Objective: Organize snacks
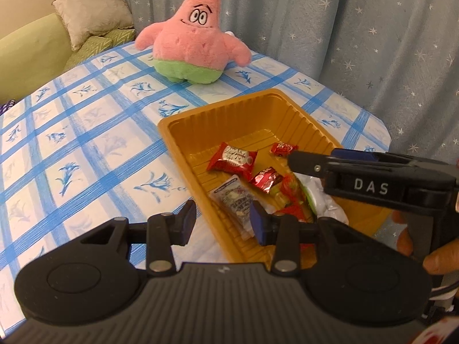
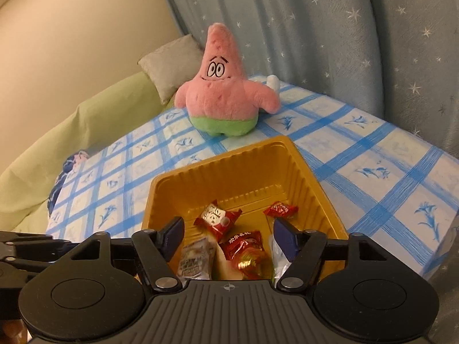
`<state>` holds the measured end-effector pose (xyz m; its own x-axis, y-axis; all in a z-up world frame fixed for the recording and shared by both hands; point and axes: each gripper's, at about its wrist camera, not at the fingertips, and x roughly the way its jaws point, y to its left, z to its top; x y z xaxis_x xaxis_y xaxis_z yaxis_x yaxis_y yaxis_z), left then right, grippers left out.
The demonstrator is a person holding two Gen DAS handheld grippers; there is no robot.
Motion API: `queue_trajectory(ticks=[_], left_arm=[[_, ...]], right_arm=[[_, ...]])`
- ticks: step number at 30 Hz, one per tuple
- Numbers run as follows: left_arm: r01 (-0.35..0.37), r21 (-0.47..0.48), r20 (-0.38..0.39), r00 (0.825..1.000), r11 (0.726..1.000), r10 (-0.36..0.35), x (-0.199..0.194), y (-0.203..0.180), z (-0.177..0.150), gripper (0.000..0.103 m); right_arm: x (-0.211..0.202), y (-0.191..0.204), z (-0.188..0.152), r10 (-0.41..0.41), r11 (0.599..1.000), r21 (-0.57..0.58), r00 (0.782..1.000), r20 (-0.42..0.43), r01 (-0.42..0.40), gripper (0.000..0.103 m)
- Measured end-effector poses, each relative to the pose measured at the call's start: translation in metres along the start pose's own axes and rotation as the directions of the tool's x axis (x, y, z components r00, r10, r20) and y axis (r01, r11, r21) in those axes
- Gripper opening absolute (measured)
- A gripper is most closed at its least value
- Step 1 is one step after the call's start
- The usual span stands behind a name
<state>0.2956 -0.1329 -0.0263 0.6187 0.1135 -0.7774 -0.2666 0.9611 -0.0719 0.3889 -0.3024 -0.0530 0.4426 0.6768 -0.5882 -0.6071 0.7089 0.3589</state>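
Inside gold tray, red snack packets, grey sachet

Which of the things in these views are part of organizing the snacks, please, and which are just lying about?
Part of the job:
- gold tray
- red snack packets lying in it
- silver-grey packet in it
- left tool, open and empty
- right tool, open and empty

Just lying about:
- pink star plush
- blue-checked tablecloth
- cushion
- starred curtain

table, blue-checked cloth | on it: gold tray, pink plush
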Motion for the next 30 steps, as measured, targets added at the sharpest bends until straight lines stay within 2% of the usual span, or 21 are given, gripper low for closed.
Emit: queue_trajectory(ticks=[2,6,15,20,30], left_arm=[[-0.002,-0.001,0.003,1.0,1.0,0.002,-0.006,0.003,-0.003,0.04],[-0.007,0.03,0.019,1.0,1.0,0.006,-0.022,0.005,-0.011,0.045],[0.053,0.083,0.01,0.998,0.995,-0.054,-0.061,0.027,-0.038,0.048],[0.07,0.097,0.006,0.997,0.993,-0.071,-0.089,0.055,-0.059,0.048],[0.08,0.108,-0.035,0.996,0.991,-0.076,-0.137,0.124,-0.109,0.048]], right_arm=[[-0.004,0.0,-0.002,-0.01,1.0,0.016,1.0,-0.002,0.01,0.07],[-0.023,0.003,-0.012,-0.044,0.998,0.055,0.999,0.011,0.043,0.081],[-0.073,0.031,-0.047,-0.143,0.976,0.169,0.99,0.009,0.14,0.086],[-0.093,0.066,-0.069,-0.168,0.964,0.205,0.986,-0.014,0.168,0.086],[-0.105,0.16,-0.116,-0.223,0.957,0.173,0.971,-0.083,0.235,0.086]])
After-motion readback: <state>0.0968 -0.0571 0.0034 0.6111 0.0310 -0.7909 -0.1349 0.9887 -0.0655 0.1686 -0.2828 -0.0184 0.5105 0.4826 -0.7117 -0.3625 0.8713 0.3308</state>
